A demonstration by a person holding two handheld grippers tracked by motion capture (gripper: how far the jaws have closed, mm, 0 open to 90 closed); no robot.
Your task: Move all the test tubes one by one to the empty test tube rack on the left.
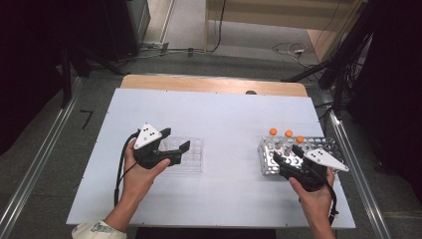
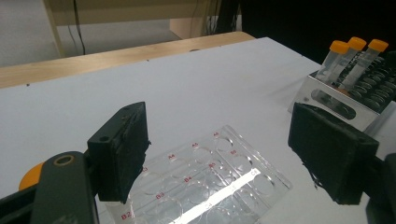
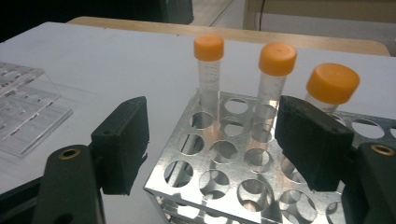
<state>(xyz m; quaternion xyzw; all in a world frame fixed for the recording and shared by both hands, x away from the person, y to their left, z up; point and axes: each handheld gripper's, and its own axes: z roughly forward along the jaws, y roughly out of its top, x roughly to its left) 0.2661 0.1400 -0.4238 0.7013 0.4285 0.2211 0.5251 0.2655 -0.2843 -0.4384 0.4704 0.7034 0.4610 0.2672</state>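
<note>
Two open grippers poised over a well plate and a rack of capped tubes

On the white desk (image 1: 219, 114), the left gripper (image 1: 175, 141) hovers with jaws spread and empty over the clear plastic well plate (image 1: 186, 154) lying left of centre, while the right gripper (image 1: 287, 154), jaws likewise apart and holding nothing, points at the shiny perforated metal tube rack (image 3: 233, 163) near the right edge, where three clear orange-capped tubes (image 3: 208, 74) stand upright in the far row. The tubes look light, stiff and smooth, so they probably slip easily; a hold just under the cap seems safest. The left gripper view reveals red well labels on the plate, and the right gripper view shows the rack's many vacant holes.
</note>
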